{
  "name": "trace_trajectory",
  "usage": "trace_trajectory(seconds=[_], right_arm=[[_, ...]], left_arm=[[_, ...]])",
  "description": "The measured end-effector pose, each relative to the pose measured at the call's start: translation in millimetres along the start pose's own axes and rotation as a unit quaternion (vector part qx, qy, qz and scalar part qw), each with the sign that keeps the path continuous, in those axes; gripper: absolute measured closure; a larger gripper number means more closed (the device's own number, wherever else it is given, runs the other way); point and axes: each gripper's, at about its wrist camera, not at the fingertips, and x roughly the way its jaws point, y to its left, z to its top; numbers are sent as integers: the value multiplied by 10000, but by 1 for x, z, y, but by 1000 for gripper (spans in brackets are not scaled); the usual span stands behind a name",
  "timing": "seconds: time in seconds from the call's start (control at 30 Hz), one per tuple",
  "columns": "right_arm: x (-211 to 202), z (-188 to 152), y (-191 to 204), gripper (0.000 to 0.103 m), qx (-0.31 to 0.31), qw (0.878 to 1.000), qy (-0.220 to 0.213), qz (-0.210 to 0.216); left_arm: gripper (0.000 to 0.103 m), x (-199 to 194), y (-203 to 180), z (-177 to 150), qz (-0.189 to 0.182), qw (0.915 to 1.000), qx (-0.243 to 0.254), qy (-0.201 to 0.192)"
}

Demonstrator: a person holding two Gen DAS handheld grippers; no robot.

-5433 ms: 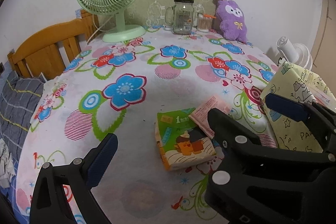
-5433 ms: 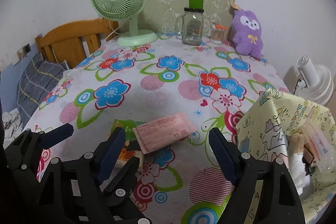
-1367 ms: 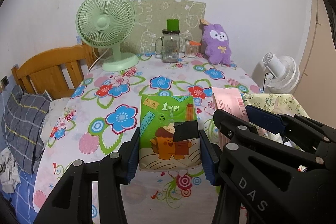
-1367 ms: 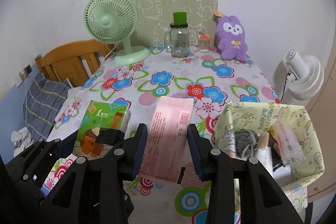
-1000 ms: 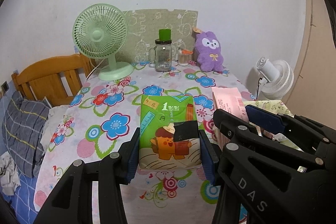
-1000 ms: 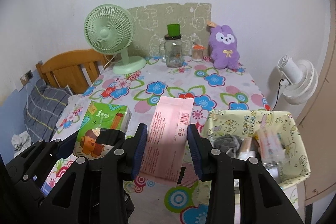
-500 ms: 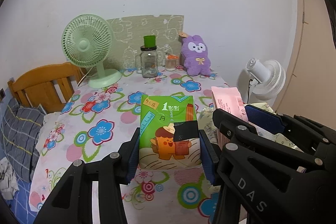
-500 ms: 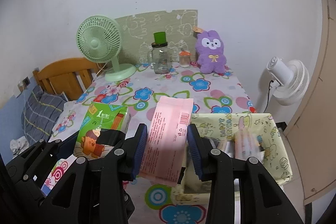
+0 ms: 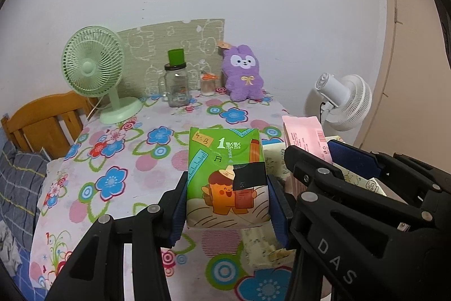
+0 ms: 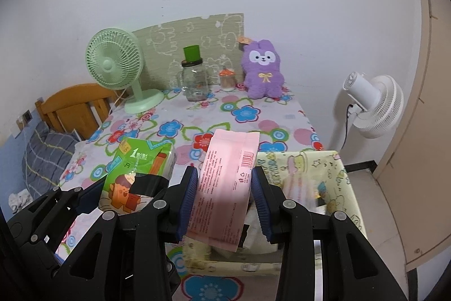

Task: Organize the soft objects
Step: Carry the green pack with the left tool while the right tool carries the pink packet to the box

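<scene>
Both packs lifted, apparently above yellow bin

The green tissue pack reads "1" and "OPEN"; the right tongs read "DAS".

- Two grippers: left gripper, right gripper
- Two soft packs: one green tissue pack, one pink pack
- Two fans: one green desk fan, one white fan
- One purple plush rabbit
- One glass jar
- One small container
- One yellow patterned bin
- One wooden chair
- One flowered counter
</scene>
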Motion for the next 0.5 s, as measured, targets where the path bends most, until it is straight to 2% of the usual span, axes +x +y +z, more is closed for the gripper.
trace_trajectory(seconds=[0.5], right_arm=[[10,-5,-42,61,224,9994,102,-230]], left_arm=[[51,26,-41,3,-258,9993,246,137]])
